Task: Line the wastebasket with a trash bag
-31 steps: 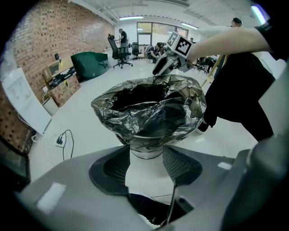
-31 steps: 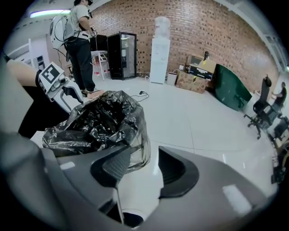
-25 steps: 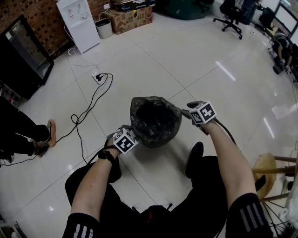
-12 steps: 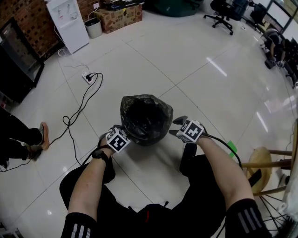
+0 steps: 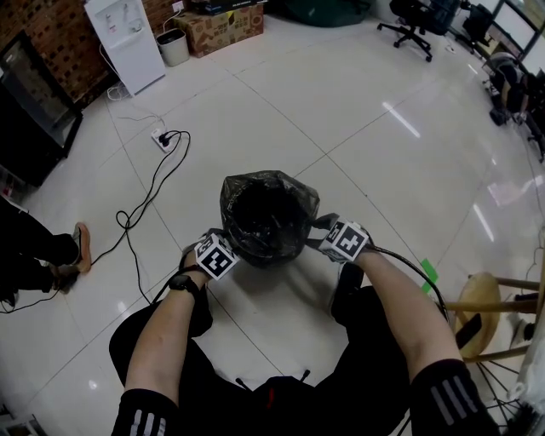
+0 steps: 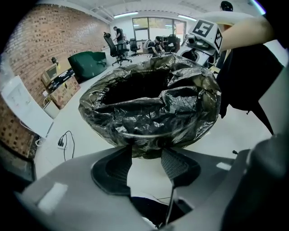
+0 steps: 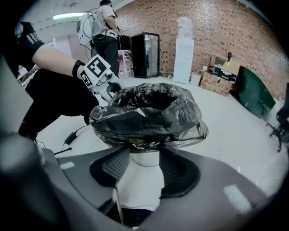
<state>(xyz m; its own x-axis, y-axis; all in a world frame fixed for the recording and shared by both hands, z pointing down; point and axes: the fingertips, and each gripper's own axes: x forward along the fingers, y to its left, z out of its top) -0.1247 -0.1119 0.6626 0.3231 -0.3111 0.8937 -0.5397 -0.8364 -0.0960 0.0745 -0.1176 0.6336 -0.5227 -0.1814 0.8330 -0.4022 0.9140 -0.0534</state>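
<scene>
The wastebasket [image 5: 268, 217] stands on the white tiled floor, lined with a black trash bag [image 5: 255, 192] whose top is folded out over the rim. My left gripper [image 5: 230, 243] is at its near left side and my right gripper [image 5: 321, 236] at its right side. In the left gripper view the jaws [image 6: 146, 151] stand open, and the bag's crumpled overhang [image 6: 149, 113] sits at the fingertips. In the right gripper view the jaws [image 7: 144, 153] are open too. The basket's white wall [image 7: 144, 159] shows between them, under the bag's hem [image 7: 149, 119].
A power strip and black cable [image 5: 162, 136] lie on the floor at the left. A white appliance [image 5: 123, 43], a small bin [image 5: 174, 47] and a cardboard box [image 5: 223, 21] stand at the back. A wooden stool [image 5: 481, 298] is on the right, and another person's legs [image 5: 43, 247] on the left.
My right gripper has come down and inward to the basket's right side. The left gripper has stayed by the near left side. The bag looks the same.
</scene>
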